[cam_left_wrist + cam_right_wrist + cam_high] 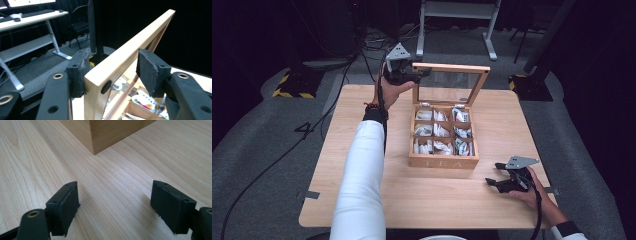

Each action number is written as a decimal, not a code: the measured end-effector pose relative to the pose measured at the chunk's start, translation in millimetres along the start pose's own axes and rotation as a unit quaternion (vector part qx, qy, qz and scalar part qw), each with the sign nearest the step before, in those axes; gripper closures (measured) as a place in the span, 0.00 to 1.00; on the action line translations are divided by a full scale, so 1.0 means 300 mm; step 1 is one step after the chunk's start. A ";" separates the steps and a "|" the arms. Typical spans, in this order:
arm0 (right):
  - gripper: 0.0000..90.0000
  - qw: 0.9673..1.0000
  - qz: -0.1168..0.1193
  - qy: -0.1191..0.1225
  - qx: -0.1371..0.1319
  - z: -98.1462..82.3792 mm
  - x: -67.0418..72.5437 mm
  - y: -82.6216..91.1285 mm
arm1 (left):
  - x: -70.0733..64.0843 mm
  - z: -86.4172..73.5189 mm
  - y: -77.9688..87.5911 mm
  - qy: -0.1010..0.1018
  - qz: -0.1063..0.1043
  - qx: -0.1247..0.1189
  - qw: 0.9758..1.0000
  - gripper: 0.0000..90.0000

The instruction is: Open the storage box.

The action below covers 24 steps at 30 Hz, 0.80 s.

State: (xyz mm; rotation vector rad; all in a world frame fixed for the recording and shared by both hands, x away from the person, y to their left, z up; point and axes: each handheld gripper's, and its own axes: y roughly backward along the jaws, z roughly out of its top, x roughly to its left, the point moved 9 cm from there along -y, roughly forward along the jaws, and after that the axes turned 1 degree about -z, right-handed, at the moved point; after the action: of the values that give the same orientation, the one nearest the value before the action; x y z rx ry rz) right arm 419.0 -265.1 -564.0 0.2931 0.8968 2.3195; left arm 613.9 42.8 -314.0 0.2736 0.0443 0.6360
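A wooden tea box (443,162) stands mid-table with its glass lid (451,67) raised upright. Its compartments hold several tea bags (442,131). My left gripper (412,75) is at the lid's top left corner. In the left gripper view the lid frame (130,42) runs between the jaws of my left gripper (112,70); the left pad (78,72) touches the wood, the right pad (147,71) stands off it. My right gripper (492,174) rests low over the table (502,130) right of the box's front, open and holding nothing (115,205), facing a box corner (110,132).
A desk frame (457,10) stands behind the table, and cables (262,165) trail over the floor at the left. The left gripper view has a desk with a keyboard (30,17) and a chair (80,20) beyond. A white-sleeved forearm (362,175) crosses the table's left half.
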 end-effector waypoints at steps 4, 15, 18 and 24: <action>0.25 1.000 -0.002 -0.001 0.000 0.001 0.001 -0.001 | 0.023 -0.001 -0.017 0.012 0.011 -0.005 1.000 0.49; 0.24 1.000 0.000 -0.001 0.000 0.001 0.002 -0.001 | 0.082 0.010 -0.072 0.016 0.046 -0.007 0.999 0.46; 0.24 1.000 0.000 -0.002 0.000 0.001 0.002 -0.001 | 0.092 0.011 -0.083 0.019 0.052 -0.010 0.998 0.44; 0.24 1.000 -0.002 -0.004 0.001 0.001 0.001 -0.003 | 0.118 0.007 -0.103 0.023 0.056 -0.010 0.998 0.45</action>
State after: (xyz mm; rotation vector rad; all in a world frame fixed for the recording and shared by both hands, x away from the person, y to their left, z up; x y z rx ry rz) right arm 419.3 -264.1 -564.3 0.3014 0.8940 2.3123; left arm 660.5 39.6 -318.7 0.2427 0.0678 0.7530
